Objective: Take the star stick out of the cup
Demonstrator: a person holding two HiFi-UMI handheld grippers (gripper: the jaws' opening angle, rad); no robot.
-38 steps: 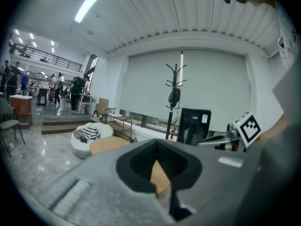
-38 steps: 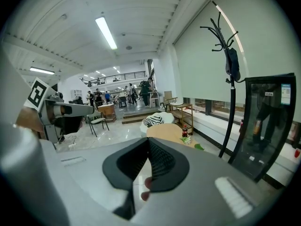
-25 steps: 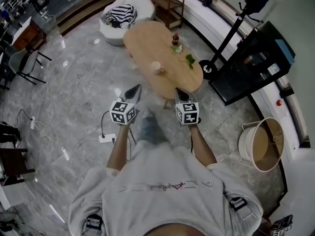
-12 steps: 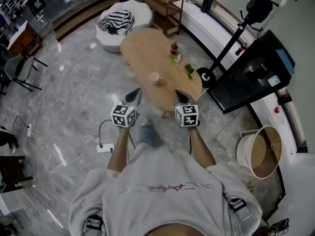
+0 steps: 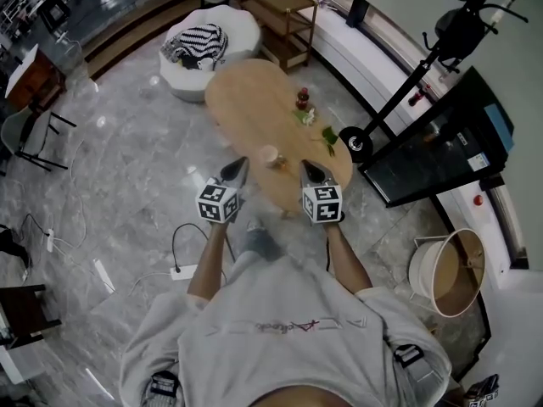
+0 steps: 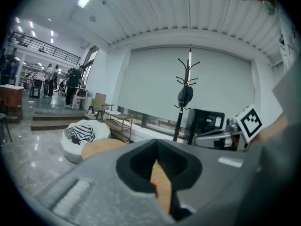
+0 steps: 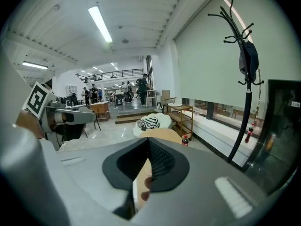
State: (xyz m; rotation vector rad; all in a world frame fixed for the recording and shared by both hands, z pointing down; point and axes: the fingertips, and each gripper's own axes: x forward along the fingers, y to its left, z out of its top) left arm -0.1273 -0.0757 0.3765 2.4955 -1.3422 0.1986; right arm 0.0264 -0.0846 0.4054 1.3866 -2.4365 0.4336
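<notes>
A pale cup [image 5: 271,157] stands on the near part of an oval wooden table [image 5: 246,91]; it is too small for me to make out the star stick in it. My left gripper [image 5: 239,165] hangs just left of the cup, off the table's edge, jaws shut and empty. My right gripper [image 5: 308,167] is over the table's near end, right of the cup, also shut and empty. In the left gripper view, the left gripper [image 6: 160,174] shows only a thin slit with wood behind it. In the right gripper view, the right gripper [image 7: 143,172] looks the same.
A red bottle [image 5: 302,100] and green leaves [image 5: 327,133] sit further along the table. A coat stand base [image 5: 357,143] and black cabinet [image 5: 428,147] are to the right, a white beanbag [image 5: 208,41] beyond, and a power strip [image 5: 179,272] on the floor.
The person has stepped forward: the table and cup have come nearer, and both grippers now sit either side of the cup. Jaws unchanged.
</notes>
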